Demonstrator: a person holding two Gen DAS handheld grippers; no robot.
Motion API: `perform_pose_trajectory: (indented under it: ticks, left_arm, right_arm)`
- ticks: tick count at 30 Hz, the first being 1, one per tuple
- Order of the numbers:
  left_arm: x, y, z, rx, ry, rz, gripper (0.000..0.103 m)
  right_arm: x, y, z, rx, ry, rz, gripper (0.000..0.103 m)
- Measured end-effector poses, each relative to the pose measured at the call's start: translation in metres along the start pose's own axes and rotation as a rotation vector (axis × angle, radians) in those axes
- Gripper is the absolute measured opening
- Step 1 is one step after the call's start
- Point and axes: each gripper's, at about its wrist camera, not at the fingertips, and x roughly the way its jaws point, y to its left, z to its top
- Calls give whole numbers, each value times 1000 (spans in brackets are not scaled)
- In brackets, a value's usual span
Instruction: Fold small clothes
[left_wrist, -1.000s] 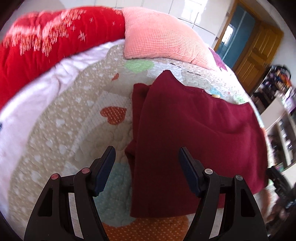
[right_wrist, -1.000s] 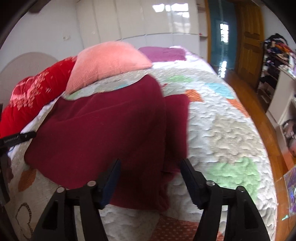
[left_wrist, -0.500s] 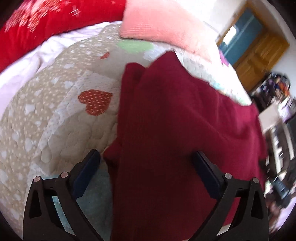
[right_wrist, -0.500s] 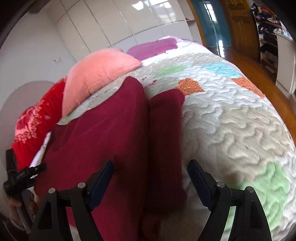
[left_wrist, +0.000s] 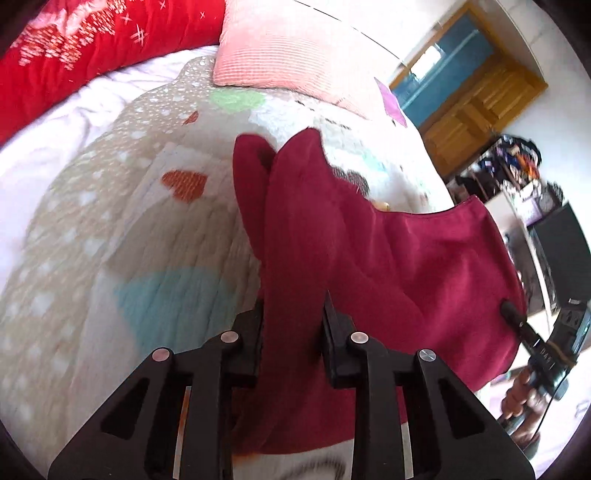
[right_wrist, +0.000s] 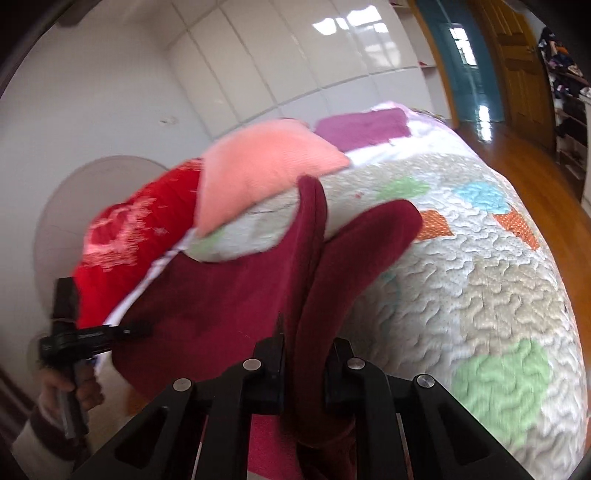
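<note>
A dark red garment (left_wrist: 388, 266) lies along the patchwork quilt (left_wrist: 129, 240), its near edge raised off the bed. My left gripper (left_wrist: 293, 325) is closing its jaws, with a bunched fold of the near left corner pinched between the pads. In the right wrist view the same garment (right_wrist: 221, 295) sags leftward, and a folded sleeve (right_wrist: 369, 236) stretches toward the pillows. My right gripper (right_wrist: 306, 352) is also closing, its pads pressing the near right corner. Each view catches the other gripper at the cloth's far corner, the right gripper (left_wrist: 535, 343) and the left gripper (right_wrist: 85, 336).
A pink pillow (left_wrist: 295, 55) and a red blanket (left_wrist: 92, 44) sit at the head of the bed. A purple pillow (right_wrist: 362, 125) lies behind them. White wardrobe doors (right_wrist: 295, 66) back the bed; wooden floor (right_wrist: 535, 166) and a wooden door (left_wrist: 472, 110) are to the right.
Both grippers went from wide open over the garment's near edge to closed on its two corners. The near edge has risen off the quilt and hangs between them.
</note>
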Motion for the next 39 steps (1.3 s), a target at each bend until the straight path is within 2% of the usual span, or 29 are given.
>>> perform_pose_trajectory:
  ticks: [4,5,6,7,8,10,12,14,16,20,23,28,30,34,35,36,38,39]
  left_arm:
    - [-8,12,-43,-32,64,0,27]
    - [-5,16,-51,-39,79,28,29]
    - [-6,18,-56,-35,72,59,36]
    - [-8,20,-59,-33,56,85,41]
    - [-11,22,-59,-35,40,108,42]
    - [-18,18,-52,-26,11,150,42]
    - [-30,9,-43,5,-56,184,43]
    - [-35,-1,-34,23,-96,179,49]
    - [-30,-9,-24,25,-114,149,51]
    - [-2,-23,-6,64,-125,190,51]
    - [20,-26,1,89,-98,212,51]
    - [54,-15,23,87,-96,290,51]
    - [73,-5,29,61,-58,294,51]
    - [76,-3,29,52,-77,294,52]
    - [72,-4,27,57,-81,293,52]
    - [68,-5,25,61,-82,293,52]
    - [60,-8,19,72,-82,296,52]
    - [55,-10,16,79,-88,295,52]
  right_arm:
    - [-27,-2,-38,14,67,15,13]
    - [-28,-12,-55,46,100,-21,17]
    - [-28,-18,-64,55,124,-73,28]
    - [-27,-26,-70,55,143,-150,33]
    - [-33,-34,-75,46,136,-240,46]
    - [-47,-39,-73,68,82,-278,48]
    - [-61,-32,-62,64,18,-263,49]
    - [-57,-16,-49,15,-2,-227,52]
    - [-39,-6,-37,-18,9,-234,57]
    - [24,0,-18,-68,50,-286,57]
    - [64,-4,-15,-86,129,-324,7]
    - [54,-13,-15,-94,70,-349,7]
    - [59,-22,-16,-54,82,-372,7]
    - [75,-28,-20,-51,120,-410,7]
    - [70,-26,-17,-54,116,-409,14]
    - [66,-25,-16,-54,112,-416,29]
    - [50,-17,-14,-43,78,-429,39]
    - [41,-12,-13,-40,59,-403,40]
